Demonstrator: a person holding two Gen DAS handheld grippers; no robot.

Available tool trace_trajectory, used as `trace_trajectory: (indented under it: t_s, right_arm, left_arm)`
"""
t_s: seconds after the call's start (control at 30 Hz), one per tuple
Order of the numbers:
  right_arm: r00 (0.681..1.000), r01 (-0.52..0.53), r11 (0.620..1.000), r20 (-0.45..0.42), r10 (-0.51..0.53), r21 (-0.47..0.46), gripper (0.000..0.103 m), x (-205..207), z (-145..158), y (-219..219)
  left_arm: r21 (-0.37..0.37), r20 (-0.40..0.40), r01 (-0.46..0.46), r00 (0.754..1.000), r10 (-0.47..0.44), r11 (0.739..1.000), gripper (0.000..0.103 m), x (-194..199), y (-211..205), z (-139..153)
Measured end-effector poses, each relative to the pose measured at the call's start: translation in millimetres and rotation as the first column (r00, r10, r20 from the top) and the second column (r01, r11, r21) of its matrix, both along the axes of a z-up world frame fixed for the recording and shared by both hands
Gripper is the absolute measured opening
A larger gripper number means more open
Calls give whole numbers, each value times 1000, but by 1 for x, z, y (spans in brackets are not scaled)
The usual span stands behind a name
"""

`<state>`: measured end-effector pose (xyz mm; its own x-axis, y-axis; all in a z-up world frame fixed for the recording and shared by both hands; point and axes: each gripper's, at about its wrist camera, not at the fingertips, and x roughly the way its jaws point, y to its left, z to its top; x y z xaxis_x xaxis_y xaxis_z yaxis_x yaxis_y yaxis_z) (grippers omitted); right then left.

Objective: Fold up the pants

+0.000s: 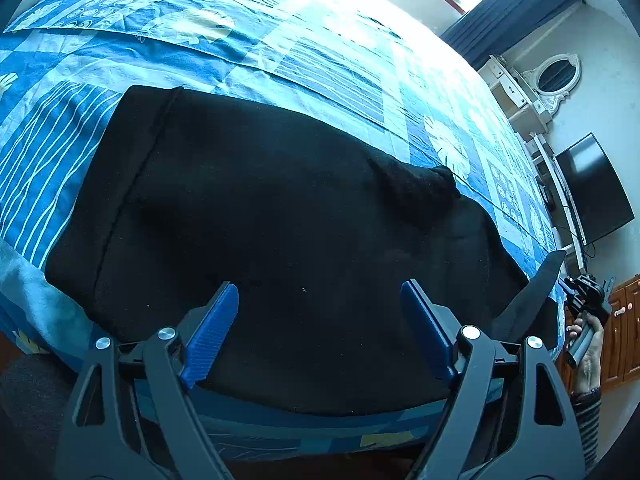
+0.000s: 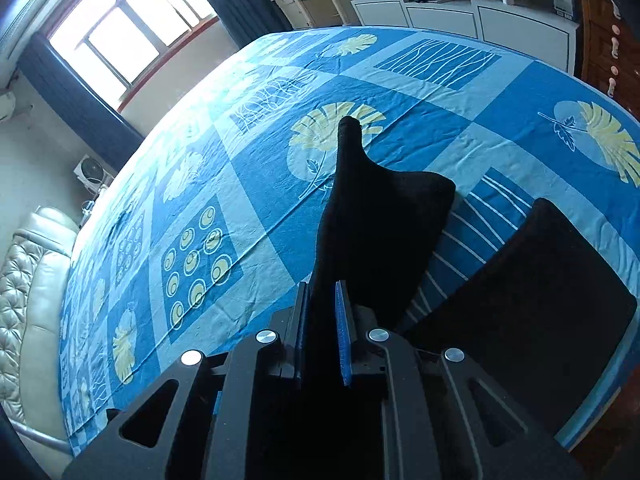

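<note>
Black pants [image 1: 260, 220] lie spread over the near part of a bed with a blue patterned sheet [image 1: 240, 40]. My left gripper [image 1: 320, 286] hovers over the pants near the bed's front edge, jaws wide open, with nothing between its blue pads. In the right wrist view, my right gripper [image 2: 322, 296] is shut on an edge of the pants [image 2: 380, 220], and that fabric stands up from the sheet [image 2: 240, 160] in a peak. Another part of the pants [image 2: 540, 280] lies flat to the right. In the left wrist view, this lifted flap [image 1: 540, 292] shows at the far right beside a person's hand [image 1: 588, 356].
A black TV [image 1: 592, 188] and white shelves stand beyond the bed's far right side. A white cabinet [image 2: 460, 12] lines the wall, a window [image 2: 120, 32] is at the upper left and a pale tufted sofa [image 2: 32, 280] sits at the left. Wooden doors [image 1: 624, 320] are at the right.
</note>
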<state>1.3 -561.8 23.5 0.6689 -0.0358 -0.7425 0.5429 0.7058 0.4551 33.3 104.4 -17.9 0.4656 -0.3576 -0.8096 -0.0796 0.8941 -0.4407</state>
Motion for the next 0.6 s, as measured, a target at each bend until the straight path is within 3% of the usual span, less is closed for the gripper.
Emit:
trace_trajectory:
  t_s: [0.13,0.27,0.3,0.33,0.4,0.53,0.6]
  right_arm:
    - [997,56,995,48,-60,77,10,-60,-8,-16]
    - [1000,12,995,12,-13,103,12,-66,-16,-19]
    - [1000,4,994,18,-6,106,21,-60,-12,-17]
    - [1000,-4,995,24,2,102,40,-52,-8,-15]
    - [999,-18,998,43,15,57,54,-30,5,-10]
    - [999,-51,999,-5,51,14,56,39,15,-6]
    - [996,-54,998,-74,52,-22,56,77,12,-8]
  left_arm:
    - [28,12,12,1000,-12,1000,85,-2,-4,0]
    - [43,8,8,1000,-9,999,85,-2,-7,-2]
    - [44,6,5,1000,-6,999,86,-2,-8,-2]
    - [44,5,1,1000,-1,999,86,-2,-8,-2]
    - [39,3,-11,1000,11,999,86,-2,-8,-1]
    - [29,-1,-24,1000,24,999,87,-3,-7,-1]
    - [26,2,-26,1000,26,999,87,-4,-7,-2]
